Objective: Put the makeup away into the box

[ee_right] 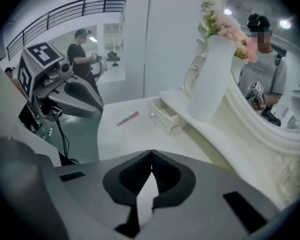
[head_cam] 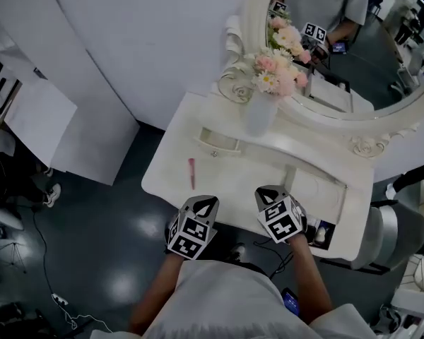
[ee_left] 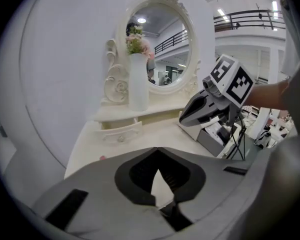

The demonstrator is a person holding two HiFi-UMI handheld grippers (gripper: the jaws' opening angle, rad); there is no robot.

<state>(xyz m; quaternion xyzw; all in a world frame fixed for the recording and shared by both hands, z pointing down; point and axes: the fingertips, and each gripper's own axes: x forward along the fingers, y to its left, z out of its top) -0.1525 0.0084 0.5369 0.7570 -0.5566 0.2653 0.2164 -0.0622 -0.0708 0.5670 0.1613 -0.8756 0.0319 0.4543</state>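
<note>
A staged dressing corner inside a large hall: white vanity counter [head_cam: 233,179], ornate oval mirror [head_cam: 353,55] and flower vase [head_cam: 260,113] against bare partition panels [head_cam: 148,41], with a mezzanine railing [ee_left: 250,18] and cables [head_cam: 42,258] on the dark floor [head_cam: 127,239].

left hand-held gripper [head_cam: 205,202] and right hand-held gripper [head_cam: 267,192] side by side, tilted down, jaws together, empty.

makeup stick [head_cam: 191,172]: pink, flat on table [head_cam: 233,183] | box [ee_left: 210,144]: table's right end

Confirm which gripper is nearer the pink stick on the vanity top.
Left. The left gripper is at the vanity's front edge, just beside the pink stick; the right gripper is farther along that edge.
</note>
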